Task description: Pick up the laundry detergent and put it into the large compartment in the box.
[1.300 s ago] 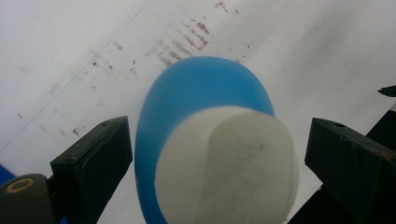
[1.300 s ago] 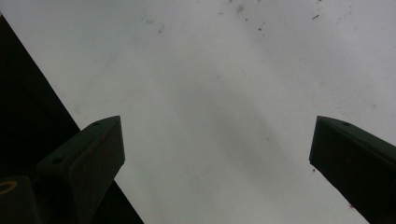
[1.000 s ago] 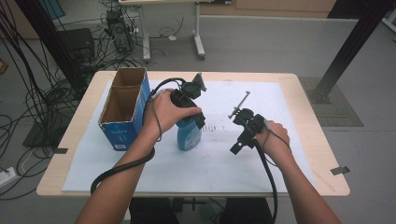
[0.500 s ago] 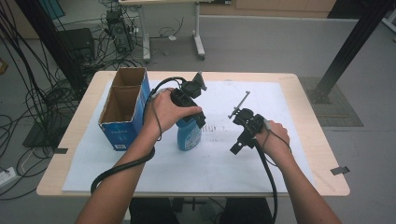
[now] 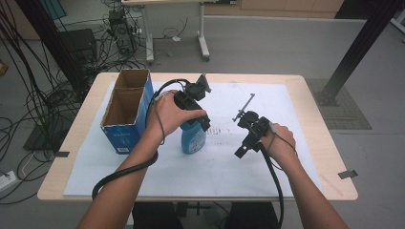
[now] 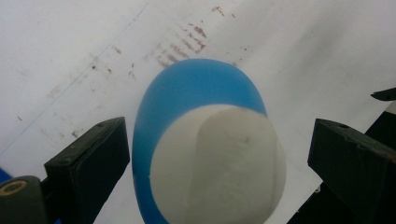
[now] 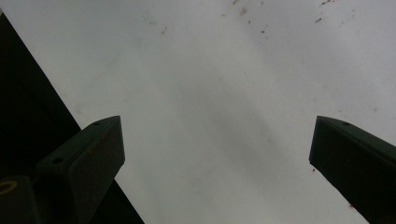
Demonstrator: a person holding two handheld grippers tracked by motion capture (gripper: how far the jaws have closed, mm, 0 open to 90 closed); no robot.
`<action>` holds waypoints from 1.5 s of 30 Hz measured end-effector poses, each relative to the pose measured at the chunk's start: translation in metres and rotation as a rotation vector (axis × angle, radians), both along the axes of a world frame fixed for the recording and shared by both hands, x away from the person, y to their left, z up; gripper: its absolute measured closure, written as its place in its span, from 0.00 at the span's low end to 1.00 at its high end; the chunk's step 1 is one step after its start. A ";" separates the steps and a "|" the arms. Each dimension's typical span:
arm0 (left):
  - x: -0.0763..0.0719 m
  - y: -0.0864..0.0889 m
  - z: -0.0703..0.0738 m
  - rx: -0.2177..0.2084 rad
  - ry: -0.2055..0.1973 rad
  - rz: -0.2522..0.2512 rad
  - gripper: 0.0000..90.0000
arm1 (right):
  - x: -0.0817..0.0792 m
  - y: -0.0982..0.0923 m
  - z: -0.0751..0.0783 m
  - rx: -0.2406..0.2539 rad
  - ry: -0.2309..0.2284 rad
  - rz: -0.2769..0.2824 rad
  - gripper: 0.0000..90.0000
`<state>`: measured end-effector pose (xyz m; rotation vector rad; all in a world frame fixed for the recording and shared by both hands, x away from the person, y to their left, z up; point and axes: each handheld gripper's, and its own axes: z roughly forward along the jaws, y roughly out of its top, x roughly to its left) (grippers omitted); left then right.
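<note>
bottle (image 5: 192, 139): blue, white cap (image 6: 219, 163), upright mid-table on white sheet (image 5: 296, 119), just right of cardboard box (image 5: 125, 114).
axis: I read it vertical, pointing up into my left gripper (image 6: 219, 154).
left gripper: directly above, jaws just opened; cap between them, gaps both sides, nothing clamped.
right gripper (image 5: 246, 143): jaws apart, empty, farther right.
</note>
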<state>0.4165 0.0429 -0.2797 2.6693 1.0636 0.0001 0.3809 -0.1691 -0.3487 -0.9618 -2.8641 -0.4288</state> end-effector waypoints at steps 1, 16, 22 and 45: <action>0.000 0.000 0.000 0.001 -0.002 -0.001 0.07 | 0.000 0.000 0.000 0.000 -0.002 0.002 0.03; -0.001 0.004 -0.001 -0.004 -0.019 0.036 0.07 | -0.001 0.000 0.001 0.000 -0.011 0.006 0.03; -0.002 0.005 -0.001 -0.002 -0.023 0.035 0.07 | -0.001 0.001 0.001 0.003 -0.011 0.005 0.03; 0.000 0.005 -0.005 -0.002 -0.021 0.026 0.13 | 0.000 0.002 0.001 0.002 -0.010 0.005 0.03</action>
